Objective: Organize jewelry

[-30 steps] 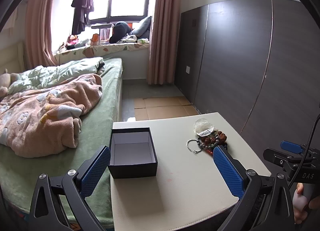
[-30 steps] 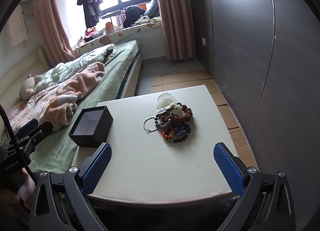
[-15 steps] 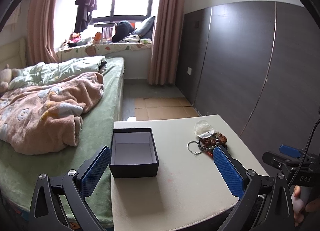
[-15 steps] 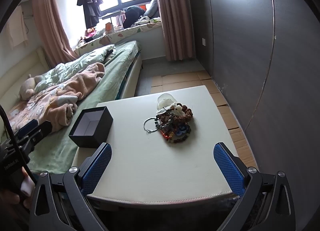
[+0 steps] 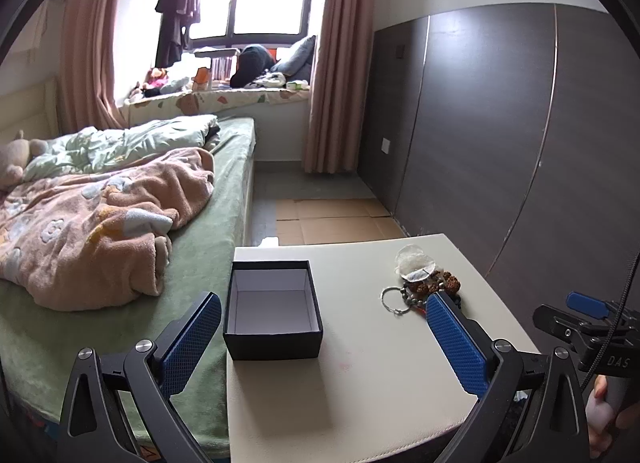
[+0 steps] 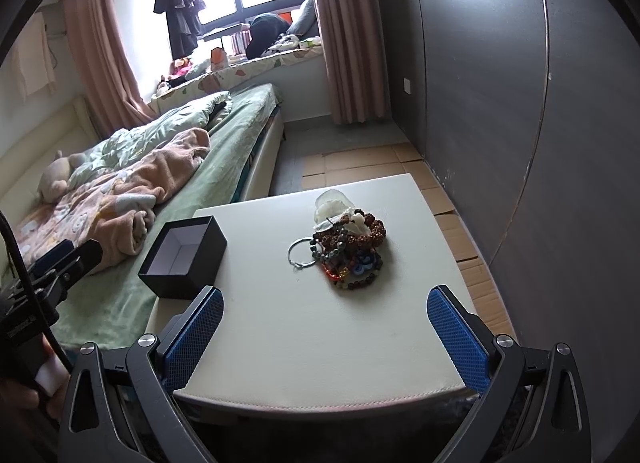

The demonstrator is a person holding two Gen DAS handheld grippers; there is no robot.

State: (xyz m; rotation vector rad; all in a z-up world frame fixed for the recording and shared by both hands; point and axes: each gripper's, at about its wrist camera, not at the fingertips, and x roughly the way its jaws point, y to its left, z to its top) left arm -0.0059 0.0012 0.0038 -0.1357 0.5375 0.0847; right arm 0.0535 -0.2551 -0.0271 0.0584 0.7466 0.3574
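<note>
**Right gripper is the nearer one to the pile**

Your right gripper (image 6: 325,333) has its jaws wide apart, empty, and the jewelry pile (image 6: 347,247) of beaded bracelets sits straight ahead, slightly right of centre on the white table (image 6: 320,363). The silver ring (image 6: 302,251) pokes out on the pile's left. Left gripper (image 5: 322,339) is also spread, empty, facing the open black box (image 5: 273,307). Pile and box are well apart.
</note>
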